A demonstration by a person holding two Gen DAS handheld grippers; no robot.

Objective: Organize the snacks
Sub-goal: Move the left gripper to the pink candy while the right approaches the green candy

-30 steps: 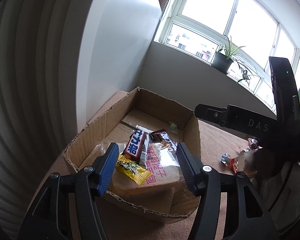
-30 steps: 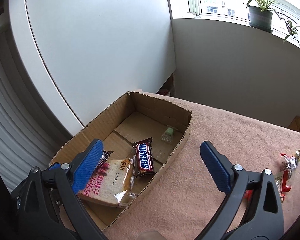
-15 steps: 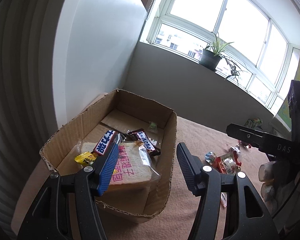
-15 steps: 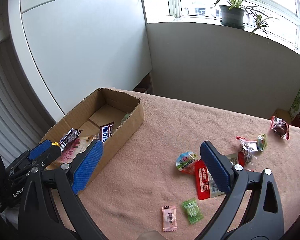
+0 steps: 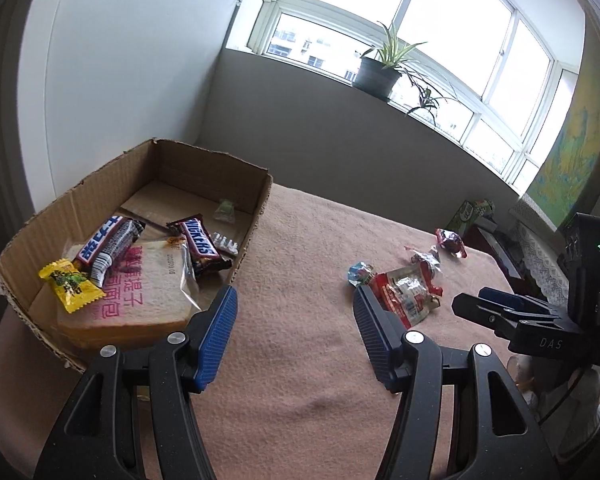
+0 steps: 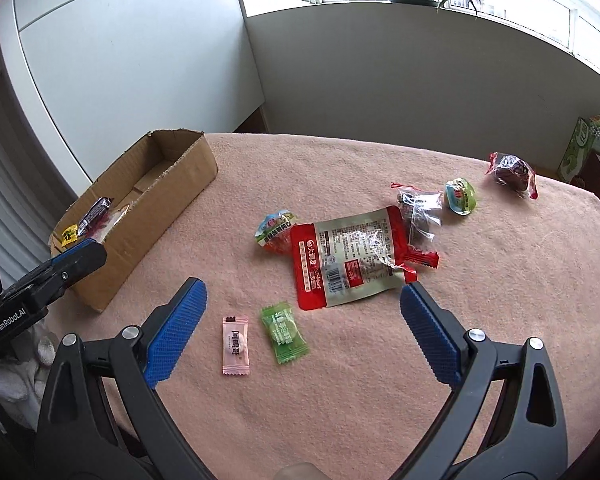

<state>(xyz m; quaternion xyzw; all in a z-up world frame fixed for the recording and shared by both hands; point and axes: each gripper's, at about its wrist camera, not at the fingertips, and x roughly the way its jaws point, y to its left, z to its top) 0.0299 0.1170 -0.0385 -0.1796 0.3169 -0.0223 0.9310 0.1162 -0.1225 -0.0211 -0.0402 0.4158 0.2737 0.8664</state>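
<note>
Right wrist, pink candy (image 6: pixel 235 346), green candy (image 6: pixel 284 332), box (image 6: pixel 162 216)

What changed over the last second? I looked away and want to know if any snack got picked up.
Nothing was picked up. Both views swung away from the box toward the loose snacks on the cloth; the right gripper now faces the red packet, pink candy and green candy. The left gripper stays open and empty. The box's contents are unchanged.

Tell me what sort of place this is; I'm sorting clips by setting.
Probably a room in a home: a potted plant on the sill of a wide window, a table under a pink cloth, and a cardboard box of snacks.
</note>
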